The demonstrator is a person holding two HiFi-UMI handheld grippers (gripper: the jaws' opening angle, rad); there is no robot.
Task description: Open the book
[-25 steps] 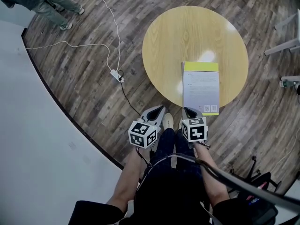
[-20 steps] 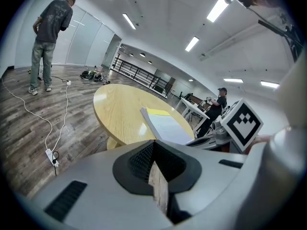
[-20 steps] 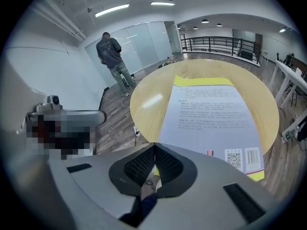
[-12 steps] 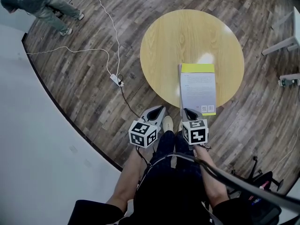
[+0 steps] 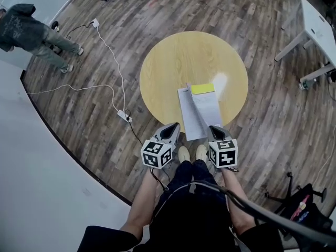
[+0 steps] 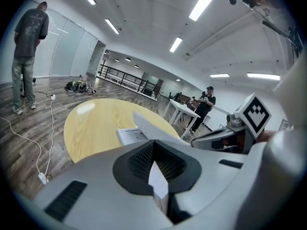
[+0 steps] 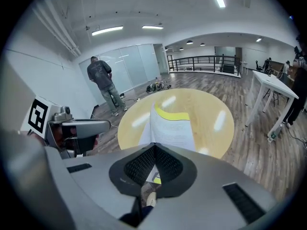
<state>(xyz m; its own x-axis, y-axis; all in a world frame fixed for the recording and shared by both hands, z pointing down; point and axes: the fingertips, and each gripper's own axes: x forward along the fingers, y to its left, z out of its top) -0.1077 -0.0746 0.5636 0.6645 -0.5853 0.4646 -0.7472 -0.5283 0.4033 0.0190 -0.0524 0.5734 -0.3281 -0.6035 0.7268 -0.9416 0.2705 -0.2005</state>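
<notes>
**While one sheet stands lifted, both grippers pinch the book**

As I read the head view, the book (image 5: 206, 112) lies on the near right part of the round yellow table (image 5: 173, 67), and its near end reaches past the rim toward me. It is partly open. One white sheet lies over to the left, and a second stands up at a tilt along the middle. The right-hand page lies flat beneath, printed with lines of small text I cannot read. A bright yellow band runs across the book's far edge.

From my seat, the left gripper (image 5: 173, 129) sits at the book's near left corner. In its own view the jaws look drawn together on a thin wedge of white paper, with the raised sheet rising just beyond them.

The right gripper (image 5: 215, 132) is at the near right corner. In the right gripper view its jaws are closed down on the book's near edge, where a bit of white and yellow shows in the narrow gap. Beyond them the pages fan up from the tabletop toward the camera.

The two grippers are near each other, one on either side of the book. My operator's pale shoes (image 5: 191, 152) show between them on the wooden floor (image 5: 262, 119).

Farther off, a person (image 5: 31, 33) stands at the upper left. A white cable runs to a power strip (image 5: 124, 114) left of the table. A white desk (image 5: 317, 25) stands at the upper right.
</notes>
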